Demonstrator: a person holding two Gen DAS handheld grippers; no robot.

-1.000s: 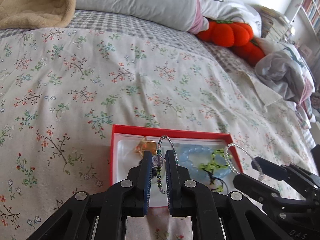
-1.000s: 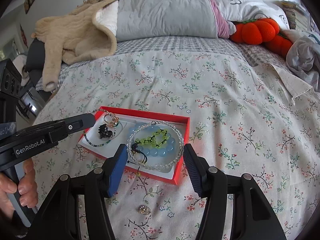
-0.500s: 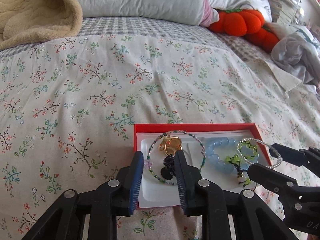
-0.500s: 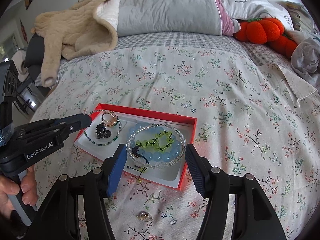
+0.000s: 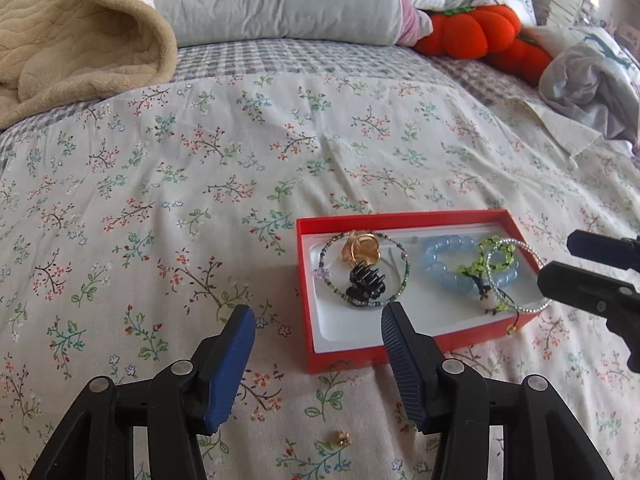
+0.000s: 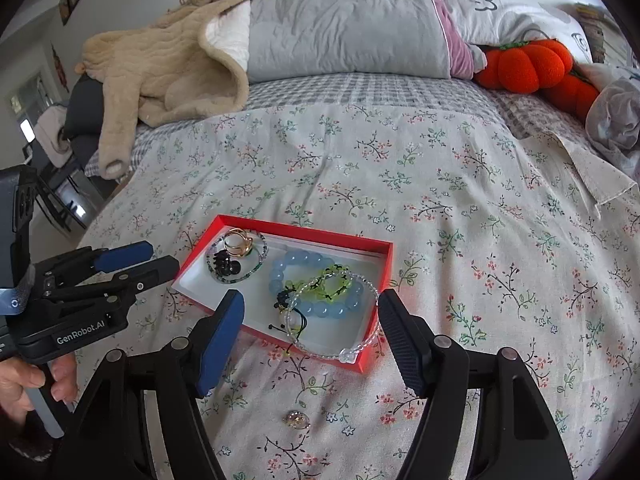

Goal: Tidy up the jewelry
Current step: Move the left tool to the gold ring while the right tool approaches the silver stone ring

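Small ring (image 6: 296, 419) lies on bedspread (image 6: 400, 184) outside red box (image 6: 362, 364), just below both grippers; left gripper (image 5: 318, 334) and right gripper (image 6: 310, 322) opening, both empty.

A red tray (image 6: 352, 244) lies on the floral bedspread (image 6: 440, 184), holding a blue bracelet (image 6: 316, 284), clear bracelet (image 6: 360, 344) and gold ring (image 6: 238, 242). The right gripper (image 6: 310, 312) is opening, empty, above it. The left gripper (image 6: 156, 258) hangs just beside the tray.
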